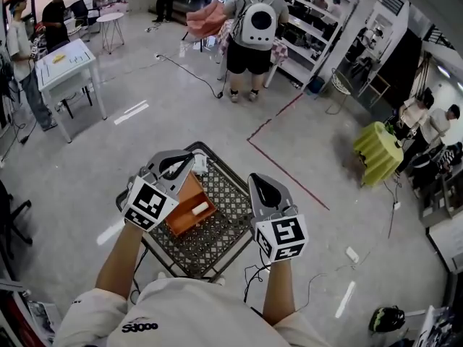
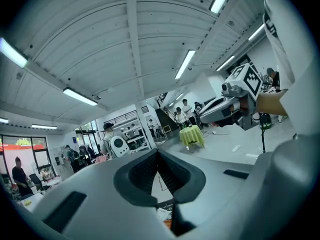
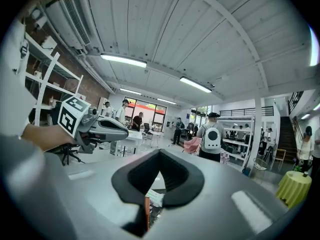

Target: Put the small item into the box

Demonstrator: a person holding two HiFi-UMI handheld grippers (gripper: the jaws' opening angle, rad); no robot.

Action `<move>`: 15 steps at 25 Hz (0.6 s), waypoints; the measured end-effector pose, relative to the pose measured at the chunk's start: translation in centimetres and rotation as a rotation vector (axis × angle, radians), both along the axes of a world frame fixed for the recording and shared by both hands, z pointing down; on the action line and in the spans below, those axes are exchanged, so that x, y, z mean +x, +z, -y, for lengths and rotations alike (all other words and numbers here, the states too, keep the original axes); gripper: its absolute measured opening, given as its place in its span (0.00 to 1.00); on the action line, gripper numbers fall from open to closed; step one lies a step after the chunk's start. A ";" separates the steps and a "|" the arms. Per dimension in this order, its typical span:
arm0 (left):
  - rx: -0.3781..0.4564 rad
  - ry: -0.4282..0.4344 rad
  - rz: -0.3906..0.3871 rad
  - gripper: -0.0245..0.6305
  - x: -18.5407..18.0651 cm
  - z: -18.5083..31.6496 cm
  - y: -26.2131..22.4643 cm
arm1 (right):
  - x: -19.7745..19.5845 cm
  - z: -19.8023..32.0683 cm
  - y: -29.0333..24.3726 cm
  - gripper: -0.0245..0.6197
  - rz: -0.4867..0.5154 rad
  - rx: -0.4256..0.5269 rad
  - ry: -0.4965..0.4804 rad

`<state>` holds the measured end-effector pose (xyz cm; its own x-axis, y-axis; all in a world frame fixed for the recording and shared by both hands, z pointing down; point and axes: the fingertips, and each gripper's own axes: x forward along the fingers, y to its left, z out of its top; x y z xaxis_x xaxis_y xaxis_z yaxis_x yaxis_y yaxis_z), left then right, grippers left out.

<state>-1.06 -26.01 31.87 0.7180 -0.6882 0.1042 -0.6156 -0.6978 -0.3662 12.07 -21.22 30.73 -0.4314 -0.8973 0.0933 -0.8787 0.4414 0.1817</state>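
Note:
An open orange box lies on a dark wire-mesh table right in front of me. A small white item rests inside the box. A crumpled white thing lies on the mesh at the far edge. My left gripper hangs over the box's left side, shut and holding nothing. My right gripper hovers to the right of the box, also shut and holding nothing. Both point up and away from the table. In the left gripper view the fingertips meet. The right gripper view shows its pads closed too.
A person with a white backpack stands beyond the table near white shelving. A white table stands far left and a yellow-green draped table at right. Red tape and cables cross the grey floor.

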 end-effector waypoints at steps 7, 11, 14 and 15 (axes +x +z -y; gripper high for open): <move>0.041 0.039 -0.013 0.05 0.5 -1.3 -1.9 | -1.0 -0.1 -0.6 0.05 -0.020 0.014 -0.008; 0.050 0.056 -0.018 0.05 0.6 -1.6 -2.4 | -1.2 0.0 -0.6 0.05 -0.017 0.010 -0.007; 0.046 0.057 -0.019 0.05 0.6 -1.5 -2.3 | -1.3 0.0 -0.4 0.05 -0.020 0.003 -0.007; 0.042 0.057 -0.018 0.05 0.6 -1.5 -2.2 | -1.3 0.0 -0.2 0.05 -0.024 -0.001 -0.006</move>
<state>-0.48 -24.48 29.62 0.7578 -0.6495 0.0626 -0.5820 -0.7161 -0.3854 10.80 -21.25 30.48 -0.4348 -0.8945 0.1041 -0.8714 0.4471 0.2020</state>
